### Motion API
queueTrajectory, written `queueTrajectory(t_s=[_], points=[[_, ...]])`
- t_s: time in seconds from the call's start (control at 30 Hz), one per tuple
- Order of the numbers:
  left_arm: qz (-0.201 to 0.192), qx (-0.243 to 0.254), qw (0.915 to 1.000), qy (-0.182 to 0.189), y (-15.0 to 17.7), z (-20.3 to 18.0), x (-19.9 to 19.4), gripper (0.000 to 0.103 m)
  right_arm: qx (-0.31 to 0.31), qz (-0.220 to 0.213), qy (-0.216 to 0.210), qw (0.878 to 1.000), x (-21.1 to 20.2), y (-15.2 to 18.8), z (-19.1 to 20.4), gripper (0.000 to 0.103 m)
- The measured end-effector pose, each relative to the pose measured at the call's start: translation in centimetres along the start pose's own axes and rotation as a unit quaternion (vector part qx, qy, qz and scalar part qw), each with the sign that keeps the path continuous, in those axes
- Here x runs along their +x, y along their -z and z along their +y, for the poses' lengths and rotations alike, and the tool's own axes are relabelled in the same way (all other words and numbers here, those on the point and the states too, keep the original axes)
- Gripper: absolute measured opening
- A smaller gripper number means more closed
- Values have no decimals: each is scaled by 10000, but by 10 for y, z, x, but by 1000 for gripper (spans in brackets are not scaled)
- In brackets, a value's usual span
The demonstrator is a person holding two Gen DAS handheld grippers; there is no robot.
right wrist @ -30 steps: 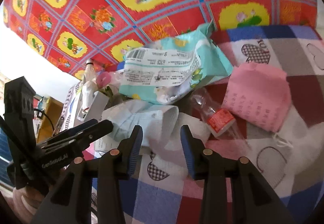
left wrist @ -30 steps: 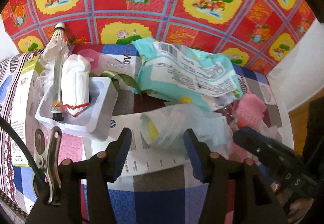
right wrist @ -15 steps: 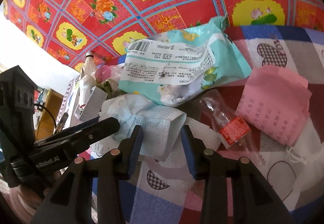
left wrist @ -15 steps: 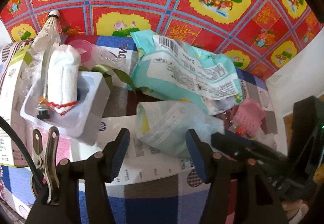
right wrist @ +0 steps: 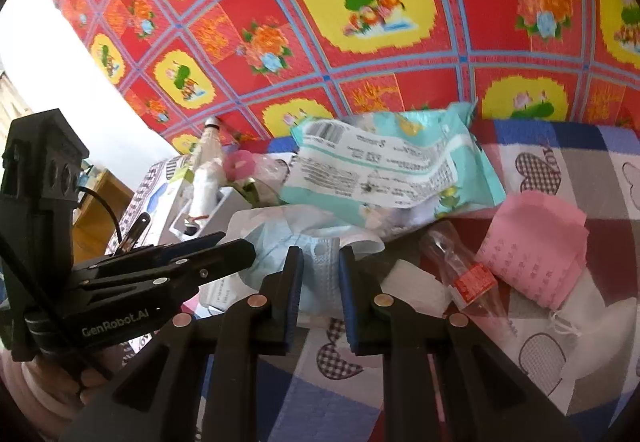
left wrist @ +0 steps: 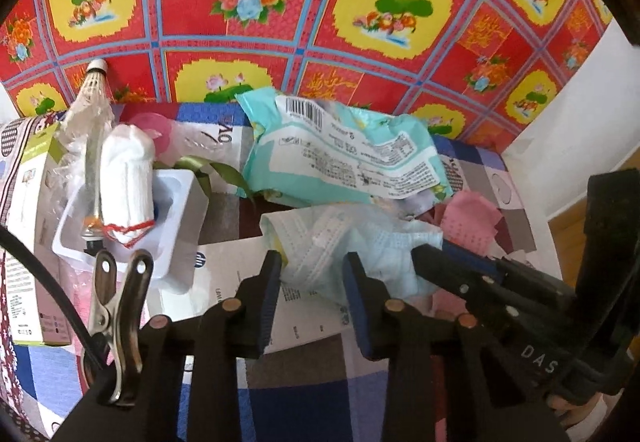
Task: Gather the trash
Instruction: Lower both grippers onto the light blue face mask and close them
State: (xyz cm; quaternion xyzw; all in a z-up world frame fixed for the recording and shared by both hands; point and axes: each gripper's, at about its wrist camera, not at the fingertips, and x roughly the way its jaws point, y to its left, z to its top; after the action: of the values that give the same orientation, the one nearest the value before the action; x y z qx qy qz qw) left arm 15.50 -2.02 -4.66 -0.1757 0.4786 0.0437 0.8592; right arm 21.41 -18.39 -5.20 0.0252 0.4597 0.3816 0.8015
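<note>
A crumpled blue-and-white face mask [left wrist: 360, 230] [right wrist: 276, 242] lies in the pile of trash on the checked tablecloth [left wrist: 296, 402]. My left gripper [left wrist: 312, 270] has its jaws closing, and the mask's left part fills the gap between its pads. My right gripper [right wrist: 320, 266] is closing too, its pads pinching the mask's other end. The two grippers meet at the mask, each showing from the side in the other's view. Behind the mask lies a teal wet-wipe packet [left wrist: 344, 154] [right wrist: 384, 170].
A pink paper [right wrist: 536, 242] and a small clear bottle with a red label [right wrist: 460, 266] lie right of the mask. To the left are a white tray with a white roll [left wrist: 128, 178], a shuttlecock [left wrist: 94, 86], a box [left wrist: 28, 202] and a printed sheet [left wrist: 232, 274].
Both pairs of jaws have narrowed around the face mask. The right gripper has come in to the mask and risen a little, and the mask is bunched up between the two grippers.
</note>
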Motion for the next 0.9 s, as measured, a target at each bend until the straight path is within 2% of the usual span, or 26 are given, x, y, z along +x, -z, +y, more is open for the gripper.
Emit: queueTrajectory(t_s=[0.33,0.53,0.7,0.9], points=[[-229,179,9995,129,6,-2,-27,33,31,-245,94,9997,-24,15,18,20],[-273,447,9984,203,15,-8,-38,33,176,-409,127,9989,-42,32,27,20],[-176,630,9968,449,24,-15,-44,32,154,-563,457,9972,-57,48,39,20],[-188,1086,9925,529,37,-29,-51,31,455,-673,645,9946,-72,67,38,20]])
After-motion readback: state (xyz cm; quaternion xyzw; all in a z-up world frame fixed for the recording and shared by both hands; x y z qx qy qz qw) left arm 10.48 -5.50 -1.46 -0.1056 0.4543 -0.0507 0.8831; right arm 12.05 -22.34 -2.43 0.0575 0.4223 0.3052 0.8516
